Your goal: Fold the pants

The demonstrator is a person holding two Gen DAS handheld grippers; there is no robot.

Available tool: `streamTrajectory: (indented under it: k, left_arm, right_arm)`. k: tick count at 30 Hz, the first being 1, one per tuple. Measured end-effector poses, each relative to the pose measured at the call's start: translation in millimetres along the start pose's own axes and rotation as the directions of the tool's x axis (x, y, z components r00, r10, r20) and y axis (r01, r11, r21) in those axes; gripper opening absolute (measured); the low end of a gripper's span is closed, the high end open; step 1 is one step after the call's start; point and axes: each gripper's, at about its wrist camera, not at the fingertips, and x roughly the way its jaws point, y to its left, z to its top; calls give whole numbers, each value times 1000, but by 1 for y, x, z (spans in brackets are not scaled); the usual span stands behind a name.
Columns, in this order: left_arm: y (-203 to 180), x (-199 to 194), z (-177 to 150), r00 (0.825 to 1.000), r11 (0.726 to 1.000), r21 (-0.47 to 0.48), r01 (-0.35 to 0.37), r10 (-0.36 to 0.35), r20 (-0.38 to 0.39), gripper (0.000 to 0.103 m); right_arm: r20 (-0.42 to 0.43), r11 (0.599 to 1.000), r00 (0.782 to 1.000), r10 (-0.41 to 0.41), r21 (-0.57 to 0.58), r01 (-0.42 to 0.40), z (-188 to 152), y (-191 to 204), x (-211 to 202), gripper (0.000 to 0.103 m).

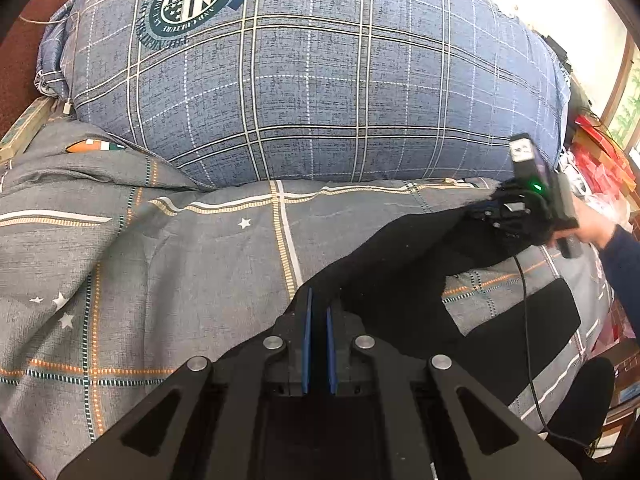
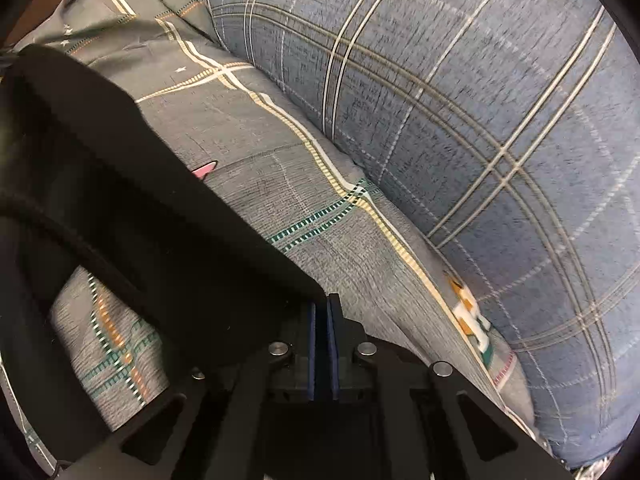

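Observation:
Black pants hang stretched between my two grippers above a grey checked bedspread. My left gripper is shut on one edge of the pants, blue pads nearly together. My right gripper shows at the right of the left wrist view, shut on the other end. In the right wrist view the right gripper is shut on the black pants, which drape away to the left. A pant leg trails down at the lower right.
A large blue plaid pillow lies at the back of the bed and fills the right of the right wrist view. A brown headboard stands at far left. Red boxes and clutter sit beyond the bed's right edge. A black cable hangs from the right gripper.

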Motion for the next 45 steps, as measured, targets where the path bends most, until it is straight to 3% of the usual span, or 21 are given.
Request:
streamTrajectory:
  k: [8, 12, 16, 19, 22, 23, 24, 25, 26, 27, 30, 32, 36, 39, 43, 45]
  left_arm:
    - [9, -35, -15, 999, 999, -32, 20, -19, 39, 6]
    - [10, -60, -43, 998, 999, -21, 36, -35, 46, 6]
    - [12, -60, -87, 996, 995, -42, 89, -89, -4, 6]
    - [16, -48, -123, 992, 989, -96, 110, -116, -58, 8]
    - [27, -44, -145, 991, 979, -181, 96, -112, -78, 16]
    - [30, -47, -150, 992, 976, -199, 86, -103, -76, 19]
    - [33, -53, -154, 993, 975, -211, 77, -93, -69, 29]
    - [37, -57, -156, 995, 973, -220, 67, -83, -63, 49]
    - [43, -64, -161, 996, 970, -236, 54, -68, -54, 59]
    - [51, -72, -166, 998, 965, -259, 44, -54, -35, 69]
    - [72, -81, -175, 999, 948, -318, 26, -37, -27, 69]
    - [82, -79, -180, 999, 932, -362, 27, -42, -32, 69]
    - [80, -73, -182, 997, 919, -389, 63, -76, -20, 69]
    - [74, -69, -184, 996, 920, -386, 71, -84, -18, 69]
    - [73, -71, -187, 1000, 935, -355, -3, -5, -24, 69]
    - [77, -75, -189, 1000, 935, -355, -22, 15, -23, 69]
  right_arm:
    - [174, 996, 982, -78, 60, 68, -39, 32, -120, 5]
    - [222, 998, 975, -29, 56, 17, -82, 85, -172, 5]
    - [154, 995, 985, 75, 49, -84, -126, 141, -160, 5]
    - [93, 989, 991, 97, 101, -106, -150, 160, -129, 5]
    - [45, 978, 993, 110, 174, -117, -153, 167, -110, 11]
    - [49, 978, 993, 107, 174, -113, -153, 172, -114, 18]
    - [64, 979, 991, 116, 161, -125, -150, 175, -122, 33]
    - [91, 980, 987, 133, 140, -145, -147, 178, -132, 43]
    - [130, 980, 981, 142, 119, -157, -143, 182, -145, 60]
    - [162, 980, 975, 149, 107, -167, -138, 186, -154, 68]
    - [266, 970, 941, 210, 64, -234, -113, 208, -173, 69]
    - [345, 971, 915, 211, 35, -237, -91, 224, -174, 69]
    - [427, 986, 888, 169, -73, -153, -42, 273, -153, 69]
    - [448, 987, 886, 120, -154, -56, -11, 307, -127, 69]
    - [432, 965, 899, 68, -258, 51, 26, 343, -90, 67]
    - [449, 948, 893, 22, -293, 124, 42, 357, -81, 67]
